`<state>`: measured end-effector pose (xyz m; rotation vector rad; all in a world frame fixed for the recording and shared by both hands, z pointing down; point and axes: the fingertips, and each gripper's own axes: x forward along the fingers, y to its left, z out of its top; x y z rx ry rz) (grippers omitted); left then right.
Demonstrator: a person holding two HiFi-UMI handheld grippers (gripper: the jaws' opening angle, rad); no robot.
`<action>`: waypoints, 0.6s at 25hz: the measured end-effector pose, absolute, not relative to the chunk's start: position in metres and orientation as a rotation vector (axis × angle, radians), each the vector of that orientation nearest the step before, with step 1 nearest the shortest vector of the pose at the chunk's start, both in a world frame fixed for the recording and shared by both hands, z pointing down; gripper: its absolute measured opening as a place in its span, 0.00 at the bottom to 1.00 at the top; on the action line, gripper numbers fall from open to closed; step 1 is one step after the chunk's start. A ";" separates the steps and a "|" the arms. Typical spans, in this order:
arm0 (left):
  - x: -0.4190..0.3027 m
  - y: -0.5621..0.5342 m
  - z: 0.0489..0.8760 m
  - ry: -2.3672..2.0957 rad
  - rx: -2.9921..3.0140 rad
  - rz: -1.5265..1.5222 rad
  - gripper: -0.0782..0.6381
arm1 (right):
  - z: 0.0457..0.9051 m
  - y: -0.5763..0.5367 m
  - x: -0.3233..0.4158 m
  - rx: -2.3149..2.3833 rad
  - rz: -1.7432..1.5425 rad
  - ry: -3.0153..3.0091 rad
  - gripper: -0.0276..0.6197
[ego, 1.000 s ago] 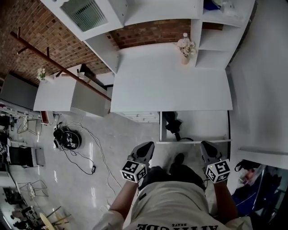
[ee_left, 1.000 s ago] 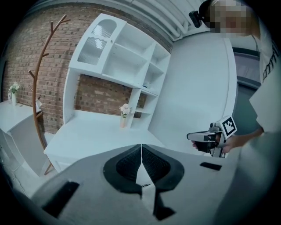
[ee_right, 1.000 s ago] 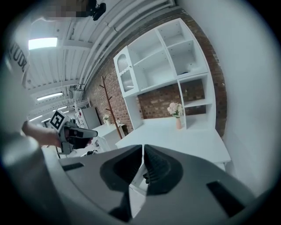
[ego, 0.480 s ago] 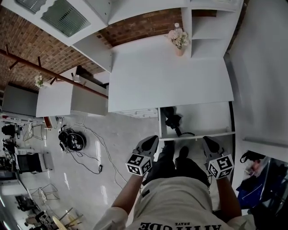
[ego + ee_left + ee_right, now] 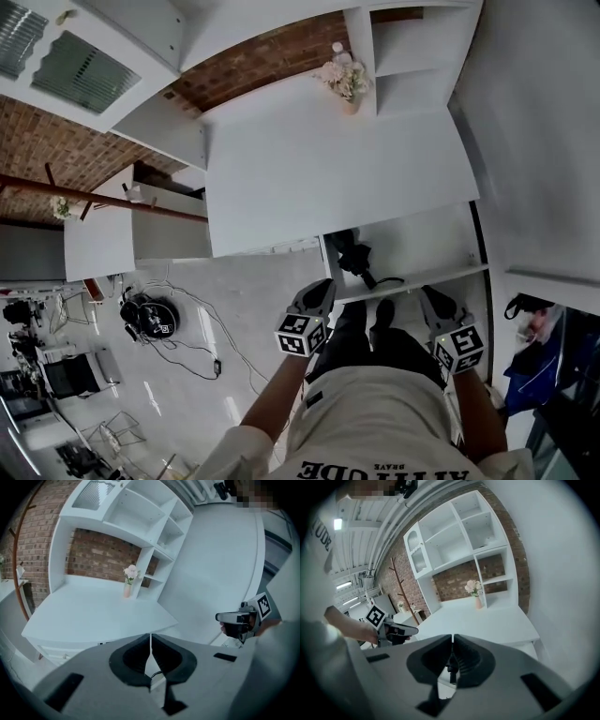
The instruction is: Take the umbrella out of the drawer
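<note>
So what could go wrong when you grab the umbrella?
The left tongs and right tongs are both shut, so they could just bump the umbrella unless they open first. The umbrella lies close to the edge of the desk top, so lifting it straight up might knock that edge. Its thin cord trails by the front wall of the drawer and may snag.
</note>
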<state>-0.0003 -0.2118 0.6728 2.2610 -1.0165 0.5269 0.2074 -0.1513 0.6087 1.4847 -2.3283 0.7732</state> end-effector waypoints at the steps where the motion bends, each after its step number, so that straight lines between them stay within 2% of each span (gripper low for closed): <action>1: -0.001 -0.216 0.681 -1.006 2.247 0.536 0.15 | 0.611 -0.153 0.204 1.486 0.779 -2.318 0.09; 15: 0.004 -0.254 0.811 -0.928 1.977 0.665 0.15 | 0.645 -0.175 0.180 1.500 0.908 -2.177 0.09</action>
